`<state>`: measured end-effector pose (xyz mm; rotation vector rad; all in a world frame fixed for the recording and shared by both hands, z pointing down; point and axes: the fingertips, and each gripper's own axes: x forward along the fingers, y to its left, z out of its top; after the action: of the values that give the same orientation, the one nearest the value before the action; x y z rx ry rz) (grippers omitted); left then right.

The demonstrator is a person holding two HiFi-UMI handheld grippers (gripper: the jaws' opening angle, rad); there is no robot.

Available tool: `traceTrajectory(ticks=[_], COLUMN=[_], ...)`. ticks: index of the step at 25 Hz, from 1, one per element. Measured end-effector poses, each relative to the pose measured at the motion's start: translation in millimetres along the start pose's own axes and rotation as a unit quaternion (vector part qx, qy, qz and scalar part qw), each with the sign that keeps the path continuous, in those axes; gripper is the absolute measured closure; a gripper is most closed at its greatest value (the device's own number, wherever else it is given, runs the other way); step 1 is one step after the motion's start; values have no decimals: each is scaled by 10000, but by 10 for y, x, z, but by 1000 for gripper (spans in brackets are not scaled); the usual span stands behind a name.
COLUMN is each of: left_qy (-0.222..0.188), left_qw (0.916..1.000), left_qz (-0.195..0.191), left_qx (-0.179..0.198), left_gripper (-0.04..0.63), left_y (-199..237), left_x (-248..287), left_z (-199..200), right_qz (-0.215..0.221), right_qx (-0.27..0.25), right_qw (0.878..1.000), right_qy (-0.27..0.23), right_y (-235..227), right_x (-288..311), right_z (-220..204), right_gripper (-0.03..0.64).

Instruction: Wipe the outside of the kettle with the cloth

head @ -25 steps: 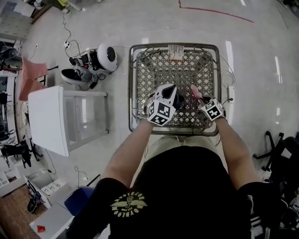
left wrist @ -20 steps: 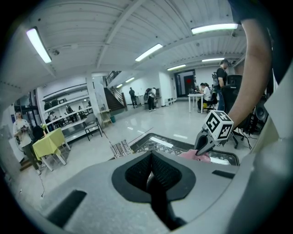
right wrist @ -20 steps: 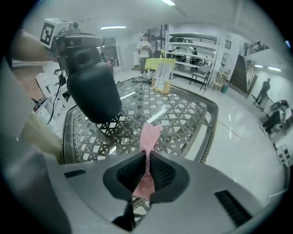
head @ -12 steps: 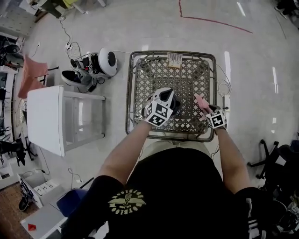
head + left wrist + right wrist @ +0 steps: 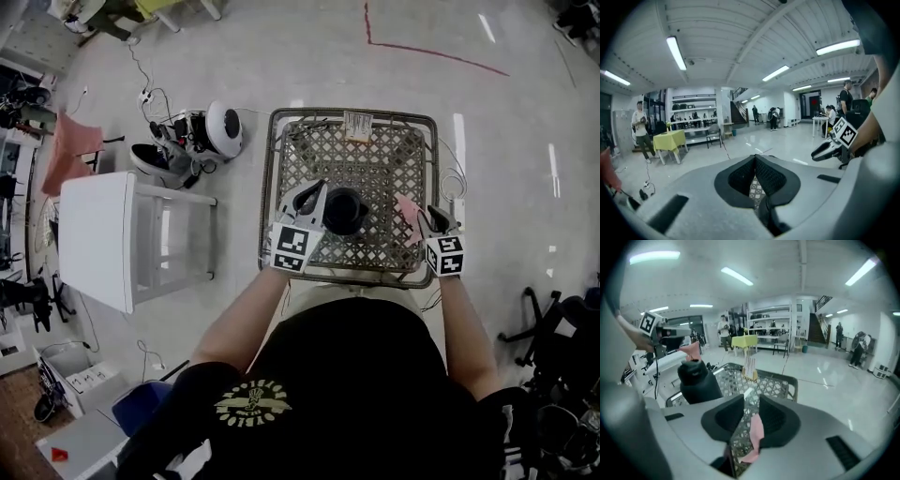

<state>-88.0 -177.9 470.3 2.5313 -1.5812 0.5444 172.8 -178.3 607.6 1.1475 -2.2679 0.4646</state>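
A black kettle [image 5: 345, 210] [image 5: 699, 380] stands upright on the lattice table [image 5: 375, 150], free of both grippers. My left gripper [image 5: 312, 192] [image 5: 754, 159] is just left of the kettle, shut, its pads meeting at the tips with nothing between them. My right gripper [image 5: 427, 220] [image 5: 751, 401] is at the table's near right; its jaws have opened within the last second. The pink cloth [image 5: 408, 208] [image 5: 756, 430] sits between them against one pad, with a gap to the other. I cannot tell whether the cloth rests on the table.
A white side table [image 5: 94, 239] stands left of the lattice table. A white round device [image 5: 223, 127], shoes and cables lie on the floor at the back left. A card holder [image 5: 357, 124] stands at the table's far edge. Another pink cloth [image 5: 67, 150] hangs far left.
Both grippers have pulled back toward me. The left one, which was over the kettle, now sits beside it, leaving it uncovered. The cloth stays at the right gripper's tips.
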Motion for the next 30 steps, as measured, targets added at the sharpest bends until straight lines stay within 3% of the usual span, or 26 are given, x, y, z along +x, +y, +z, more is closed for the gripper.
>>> traceTrajectory(ticks=[3, 9, 15, 23, 30], left_qy=[-272, -892, -1339, -1544, -1444], left_qw=[9994, 9941, 9899, 9868, 9885], left_qz=[192, 573, 468, 484, 411], left_qx=[93, -239, 64, 17, 148], left_gripper=[588, 588, 588, 588, 588], left_y=[73, 285, 249, 293, 324], left_x=[-299, -788, -1006, -1189, -1323], left_z=[245, 798, 1235, 1380, 1279], right_qz=[-177, -296, -316, -299, -331], right_qx=[-98, -366, -686, -286, -106], right_qw=[9975, 9844, 9723, 9710, 9722], right_qy=[-673, -1696, -2213, -2356, -2314], right_y=[83, 371, 714, 886, 1016], right_x=[-293, -917, -1356, -1493, -1573], right_z=[515, 1451, 2088, 2215, 2123], right_gripper=[590, 606, 606, 606, 606])
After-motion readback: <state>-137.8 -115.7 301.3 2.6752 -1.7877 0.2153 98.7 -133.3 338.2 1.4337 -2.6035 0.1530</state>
